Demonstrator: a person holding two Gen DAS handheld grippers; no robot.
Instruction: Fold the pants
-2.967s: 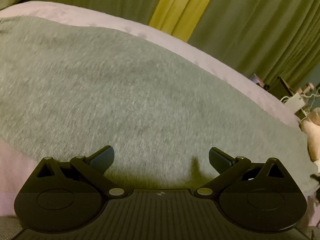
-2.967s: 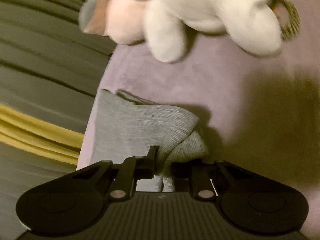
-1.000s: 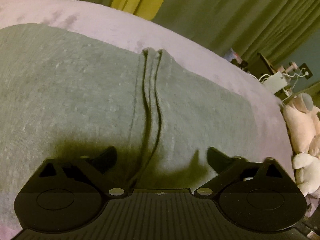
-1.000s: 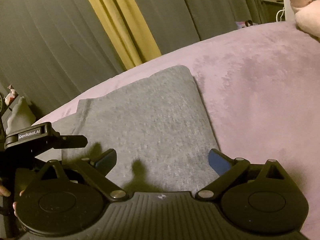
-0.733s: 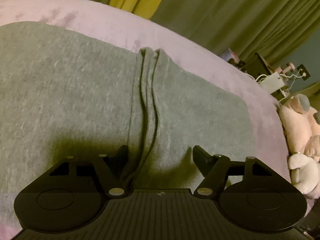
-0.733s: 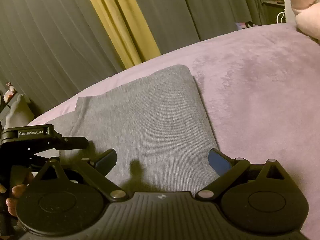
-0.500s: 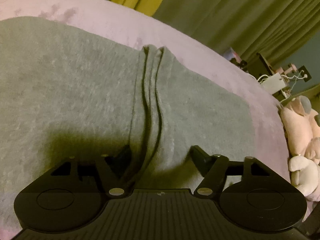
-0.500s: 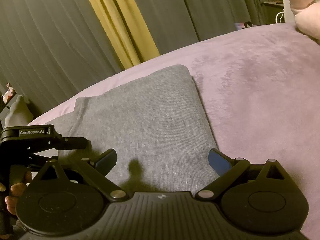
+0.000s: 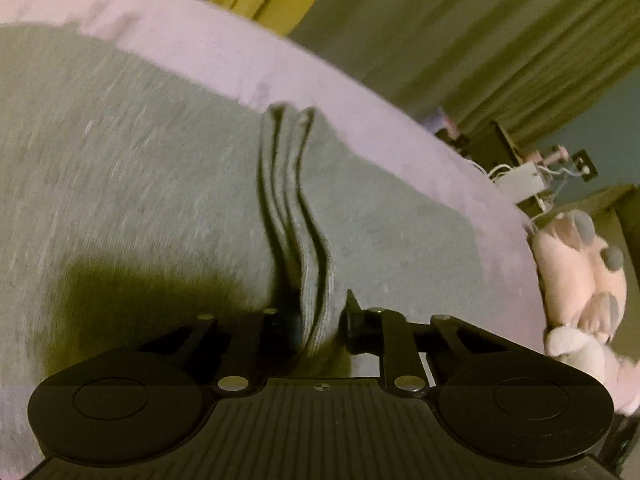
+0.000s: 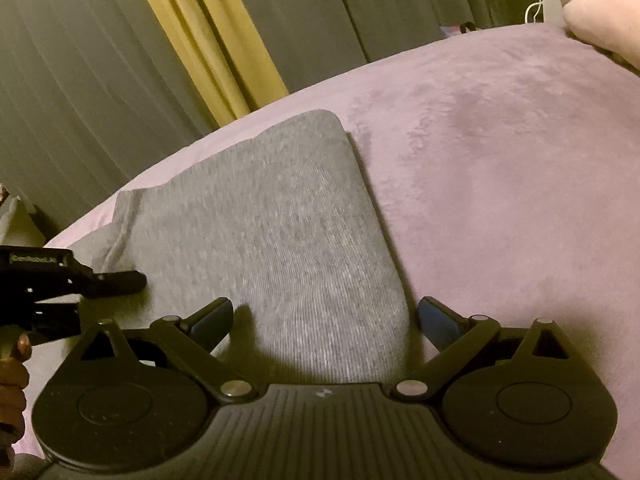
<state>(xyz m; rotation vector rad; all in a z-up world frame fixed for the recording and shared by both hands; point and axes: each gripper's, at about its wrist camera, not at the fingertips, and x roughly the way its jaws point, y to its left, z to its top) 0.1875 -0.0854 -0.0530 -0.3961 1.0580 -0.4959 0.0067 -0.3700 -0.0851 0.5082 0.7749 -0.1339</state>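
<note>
With the grey pants [image 10: 260, 240] already folded over on the purple bedspread [image 10: 500, 160], my left gripper [image 9: 316, 320] has just been closing and now pinches their stacked edge, my right gripper [image 10: 324, 316] gapes above them, another fold apparently remaining.

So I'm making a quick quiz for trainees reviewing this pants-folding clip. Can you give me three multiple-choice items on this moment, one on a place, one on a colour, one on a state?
1. Where do the pants lie?
A. on a purple bedspread
B. on a wooden floor
C. over a chair back

2. What colour are the pants?
A. blue
B. grey
C. white

3. How is the left gripper?
A. wide open above the cloth
B. shut on a ridge of the pants
C. holding a plush toy

Answers:
1 A, the pants rest flat on the bedspread.
2 B, the knit is grey in both views.
3 B, the left gripper has just been closing and pinches the bunched cloth.
</note>
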